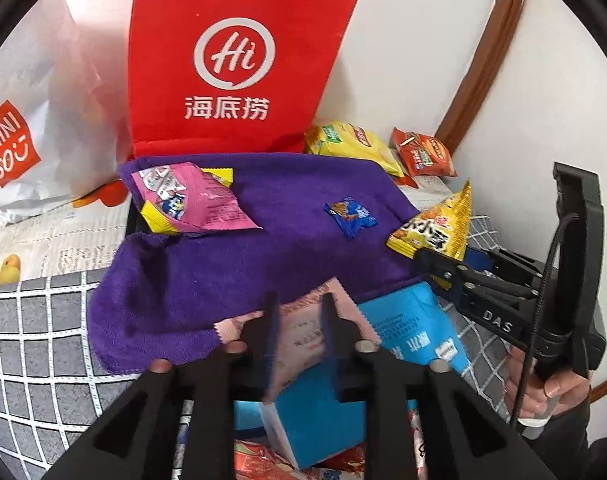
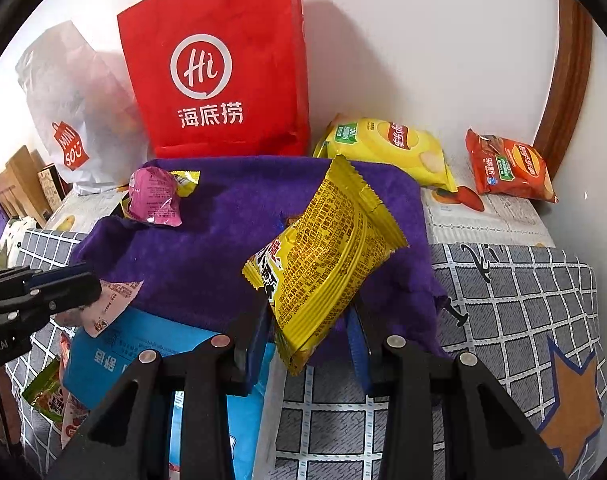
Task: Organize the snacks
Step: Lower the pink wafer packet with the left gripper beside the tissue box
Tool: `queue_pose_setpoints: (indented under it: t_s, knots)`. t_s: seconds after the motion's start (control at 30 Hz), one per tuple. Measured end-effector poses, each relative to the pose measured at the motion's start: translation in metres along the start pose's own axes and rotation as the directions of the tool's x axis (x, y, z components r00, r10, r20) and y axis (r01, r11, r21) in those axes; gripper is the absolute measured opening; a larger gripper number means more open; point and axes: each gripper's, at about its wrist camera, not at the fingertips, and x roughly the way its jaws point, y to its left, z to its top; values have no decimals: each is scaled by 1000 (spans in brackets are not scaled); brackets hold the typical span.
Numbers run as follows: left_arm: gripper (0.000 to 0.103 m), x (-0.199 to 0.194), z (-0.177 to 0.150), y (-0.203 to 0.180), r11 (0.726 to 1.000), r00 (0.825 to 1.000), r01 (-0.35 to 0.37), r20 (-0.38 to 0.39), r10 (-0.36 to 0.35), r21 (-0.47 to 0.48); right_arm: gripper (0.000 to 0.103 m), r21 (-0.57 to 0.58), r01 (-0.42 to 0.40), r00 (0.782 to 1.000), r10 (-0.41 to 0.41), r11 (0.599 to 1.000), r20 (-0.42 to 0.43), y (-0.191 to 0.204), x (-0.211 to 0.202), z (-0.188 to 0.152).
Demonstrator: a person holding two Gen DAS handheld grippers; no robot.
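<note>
Pinched between the left gripper's [image 1: 295, 332] blue pads, a pale pink sachet [image 1: 303, 332] hangs just above a blue carton [image 1: 415, 320] at the purple towel's [image 1: 263, 240] near edge. Alongside, the right gripper [image 2: 309, 344] is clamped on a yellow snack packet [image 2: 327, 264], lifted over the towel. Both wrappers look light, crinkly and slippery, so holding by the flat sealed edge seems safest.
</note>
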Motion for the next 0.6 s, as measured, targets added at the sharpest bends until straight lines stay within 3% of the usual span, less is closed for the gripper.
queue_pose_setpoints:
  t_s: [0.07,0.3,0.47,0.53,0.6]
  knots:
    - [50,0,-2,-1,1000,1000,22,-5,-22,3,37,-2,0,1000,0,1000,0,1,0,-1]
    - [59,3,-11,-12,998,1000,14,-10,-13,64,37,1,0,1000,0,1000,2,1,-2,-3]
    - [63,4,-14,-21,993,999,-36,-5,36,116,37,-3,2,1000,-2,1000,3,1,-4,-4]
    - [70,6,-15,-24,988,998,-65,-5,67,142,37,-1,3,1000,-3,1000,2,1,-4,-5]
    - [78,16,-19,-27,982,994,-84,-54,94,170,37,2,2,1000,-2,1000,1,0,-5,-5]
